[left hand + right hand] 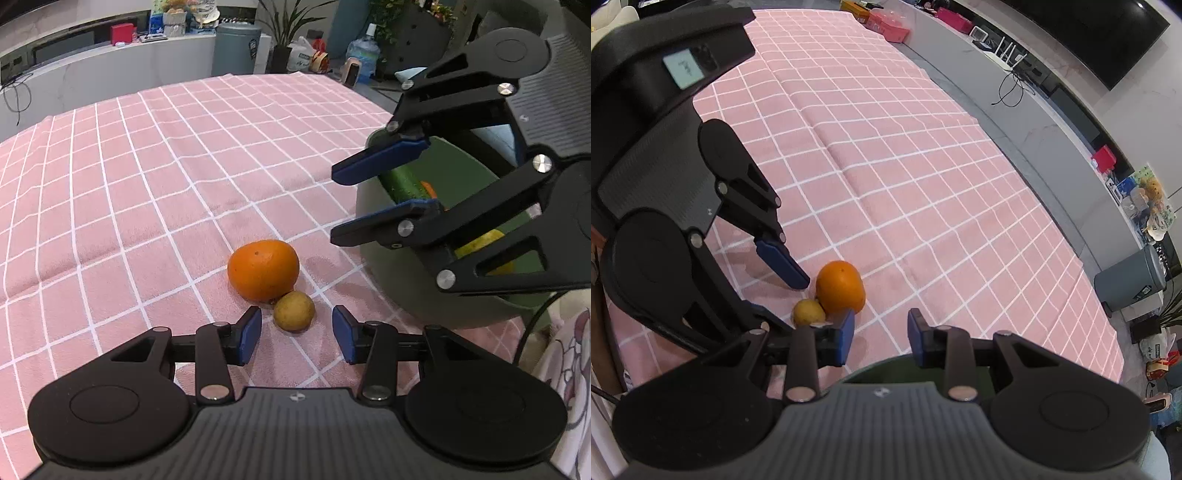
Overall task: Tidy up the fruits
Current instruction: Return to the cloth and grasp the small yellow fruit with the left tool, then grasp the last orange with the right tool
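An orange (263,268) and a small yellow-brown round fruit (294,311) lie touching on the pink checked cloth (147,184). My left gripper (297,334) is open and empty, its pads on either side of the small fruit, just short of it. My right gripper (334,206) is open and empty, hovering over the rim of a grey-green bowl (373,236) that holds a cucumber (402,184) and a yellow fruit (480,240). In the right wrist view the orange (840,290) and the small fruit (808,312) lie left of my right gripper (881,332), with my left gripper (783,291) around them.
The bowl's dark rim (886,365) shows under my right gripper. A grey bin (236,48), a water jug (364,51) and plants stand beyond the table's far edge. A grey counter (1034,122) runs along the side.
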Action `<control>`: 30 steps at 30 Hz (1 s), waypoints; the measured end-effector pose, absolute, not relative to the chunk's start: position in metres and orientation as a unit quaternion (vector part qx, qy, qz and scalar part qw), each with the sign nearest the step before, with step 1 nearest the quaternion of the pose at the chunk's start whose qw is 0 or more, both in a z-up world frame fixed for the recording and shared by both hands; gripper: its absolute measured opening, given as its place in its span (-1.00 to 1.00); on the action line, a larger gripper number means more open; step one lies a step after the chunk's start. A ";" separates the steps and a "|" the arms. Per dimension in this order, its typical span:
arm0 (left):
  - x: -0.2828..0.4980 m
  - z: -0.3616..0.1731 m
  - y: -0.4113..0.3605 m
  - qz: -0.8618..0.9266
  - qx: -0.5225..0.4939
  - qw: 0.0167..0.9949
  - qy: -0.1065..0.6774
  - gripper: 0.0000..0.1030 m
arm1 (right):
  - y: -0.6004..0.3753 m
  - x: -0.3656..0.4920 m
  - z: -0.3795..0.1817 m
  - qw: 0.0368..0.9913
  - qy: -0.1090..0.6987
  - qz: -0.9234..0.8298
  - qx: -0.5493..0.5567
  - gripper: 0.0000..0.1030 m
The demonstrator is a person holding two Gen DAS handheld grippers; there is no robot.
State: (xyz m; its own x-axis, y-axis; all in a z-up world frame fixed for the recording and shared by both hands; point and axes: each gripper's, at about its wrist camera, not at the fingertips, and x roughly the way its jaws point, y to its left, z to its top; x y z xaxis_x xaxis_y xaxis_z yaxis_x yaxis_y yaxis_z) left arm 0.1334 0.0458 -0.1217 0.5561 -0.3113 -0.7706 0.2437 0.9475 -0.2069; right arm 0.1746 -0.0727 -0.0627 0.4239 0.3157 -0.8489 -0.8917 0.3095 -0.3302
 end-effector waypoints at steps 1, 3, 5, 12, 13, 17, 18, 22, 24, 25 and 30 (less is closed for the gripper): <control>0.134 -0.123 0.046 -0.155 -0.041 0.881 0.446 -0.04 | -0.073 0.175 -0.064 0.732 0.344 0.412 -0.419 -0.48; 0.136 -0.124 0.045 -0.150 -0.043 0.881 0.446 -0.15 | -0.074 0.176 -0.065 0.731 0.346 0.413 -0.419 -0.48; 0.139 -0.122 0.046 -0.147 -0.046 0.882 0.445 -0.22 | -0.075 0.177 -0.065 0.732 0.347 0.413 -0.417 -0.48; 0.137 -0.120 0.046 -0.148 -0.040 0.882 0.446 -0.46 | -0.074 0.176 -0.067 0.729 0.350 0.418 -0.414 -0.47; 0.137 -0.120 0.048 -0.147 -0.043 0.882 0.446 -0.46 | -0.073 0.176 -0.068 0.728 0.350 0.418 -0.415 -0.47; 0.133 -0.109 0.062 -0.127 -0.052 0.886 0.443 -0.46 | -0.067 0.174 -0.070 0.722 0.352 0.424 -0.418 -0.47; 0.131 -0.107 0.067 -0.120 -0.055 0.888 0.441 -0.46 | -0.065 0.173 -0.071 0.720 0.353 0.426 -0.419 -0.47; 0.123 -0.098 0.089 -0.091 -0.073 0.895 0.431 -0.46 | -0.054 0.171 -0.074 0.713 0.356 0.434 -0.421 -0.47; 0.123 -0.096 0.098 -0.071 -0.080 0.898 0.427 -0.46 | -0.047 0.169 -0.078 0.708 0.356 0.437 -0.425 -0.46; 0.123 -0.095 0.104 -0.063 -0.087 0.899 0.425 -0.46 | -0.043 0.168 -0.079 0.706 0.357 0.438 -0.426 -0.46; 0.122 -0.094 0.116 -0.047 -0.094 0.901 0.421 -0.46 | -0.029 0.167 -0.086 0.698 0.366 0.434 -0.436 -0.34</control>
State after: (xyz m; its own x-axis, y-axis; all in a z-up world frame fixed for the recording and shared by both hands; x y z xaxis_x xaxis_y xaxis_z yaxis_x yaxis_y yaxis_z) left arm 0.1223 0.1163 -0.0941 0.6413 -0.1637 -0.7496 0.0050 0.9778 -0.2093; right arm 0.1667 -0.0287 -0.0863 0.3561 0.2868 -0.8894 -0.9250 0.2429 -0.2920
